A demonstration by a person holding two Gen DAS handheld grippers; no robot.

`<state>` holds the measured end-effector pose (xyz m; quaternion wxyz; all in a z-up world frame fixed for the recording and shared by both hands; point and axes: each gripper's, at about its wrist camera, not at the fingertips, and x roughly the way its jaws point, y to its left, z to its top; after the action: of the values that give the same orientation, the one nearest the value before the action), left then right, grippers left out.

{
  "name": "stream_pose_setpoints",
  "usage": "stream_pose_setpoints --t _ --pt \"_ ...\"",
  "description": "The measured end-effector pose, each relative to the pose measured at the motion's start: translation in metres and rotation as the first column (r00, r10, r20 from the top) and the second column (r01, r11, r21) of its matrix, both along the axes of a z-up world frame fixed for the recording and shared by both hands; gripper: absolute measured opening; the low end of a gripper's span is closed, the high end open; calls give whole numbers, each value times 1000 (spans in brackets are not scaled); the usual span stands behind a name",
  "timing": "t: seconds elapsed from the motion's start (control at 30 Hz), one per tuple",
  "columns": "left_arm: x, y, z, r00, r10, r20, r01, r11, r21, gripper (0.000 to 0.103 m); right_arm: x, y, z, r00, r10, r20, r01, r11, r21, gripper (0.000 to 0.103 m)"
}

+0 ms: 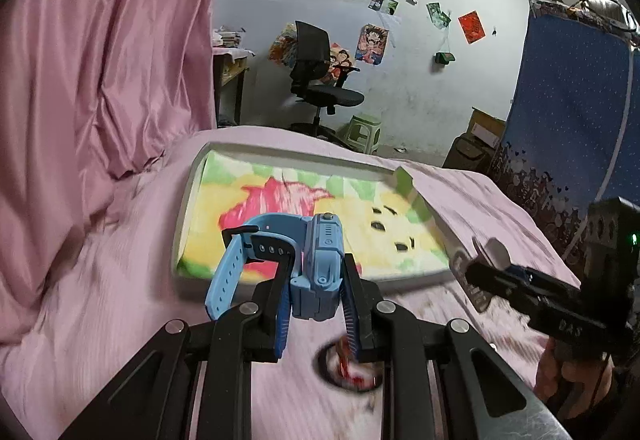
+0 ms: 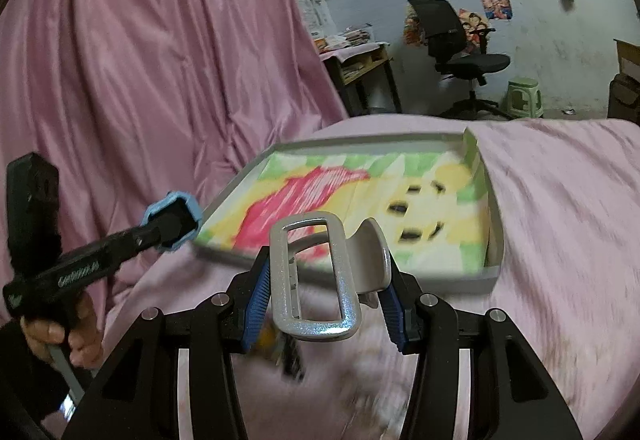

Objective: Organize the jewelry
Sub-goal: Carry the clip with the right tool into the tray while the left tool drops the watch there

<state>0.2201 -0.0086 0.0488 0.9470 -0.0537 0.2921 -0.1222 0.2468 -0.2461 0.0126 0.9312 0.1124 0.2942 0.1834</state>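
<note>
Left wrist view: the left gripper (image 1: 316, 304) has its blue-padded fingers (image 1: 281, 320) clamped on the case of a light blue smartwatch (image 1: 320, 268), held on edge with its side buttons facing the camera. The watch's strap (image 1: 232, 272) loops out to the left of the fingers, its free end hanging off the near left side. Beyond the watch, on a pink bedsheet (image 1: 100, 300), lies a shallow white tray (image 1: 188, 207) lined with a bright cloth printed in pink, yellow and green. The tray's far right corner is partly under a fold of the sheet. Below the fingers a dark ring-shaped item (image 1: 348, 372) with something red in it lies on the sheet, too blurred to name. At the right the right gripper (image 1: 486, 260) reaches in, held by a hand (image 1: 568, 380), carrying a silver piece.

In the right wrist view the right gripper (image 2: 324, 300) is closed on a silver hair claw clip (image 2: 320, 276), whose rectangular open frame stands upright between the pads with its curved lever to the right. The tray (image 2: 494, 272) sits just beyond it. At the left the left gripper (image 2: 172, 224) shows the smartwatch (image 2: 170, 222) face-on, and a hand (image 2: 64, 336) grips its handle. Blurred small items (image 2: 288, 356) lie on the sheet beneath the clip. A pink curtain (image 2: 140, 59) hangs at the left, and an office chair (image 2: 456, 39) and a green stool (image 2: 524, 95) stand far off by the wall.
</note>
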Motion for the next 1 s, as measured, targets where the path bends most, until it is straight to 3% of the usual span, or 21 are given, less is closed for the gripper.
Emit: stream_pose_setpoints --t 0.17,0.3,0.63,0.8,1.0 --pt "43 -8 -1 999 -14 -48 14 1000 7 22 48 13 0 1000 -19 -4 19 998 -57 45" --pt "76 -11 -13 990 -11 -137 11 1000 4 22 73 23 -14 998 -28 -53 23 994 -109 45" --pt "107 -14 -52 954 3 -300 2 1000 15 22 87 31 -46 987 -36 -156 10 986 -164 45" --pt "105 -19 -58 957 8 -291 9 998 58 28 85 28 -50 985 -32 -169 4 987 -158 46" --pt "85 -19 -49 973 10 -231 11 996 90 39 61 14 -39 993 -52 -105 37 989 -141 61"
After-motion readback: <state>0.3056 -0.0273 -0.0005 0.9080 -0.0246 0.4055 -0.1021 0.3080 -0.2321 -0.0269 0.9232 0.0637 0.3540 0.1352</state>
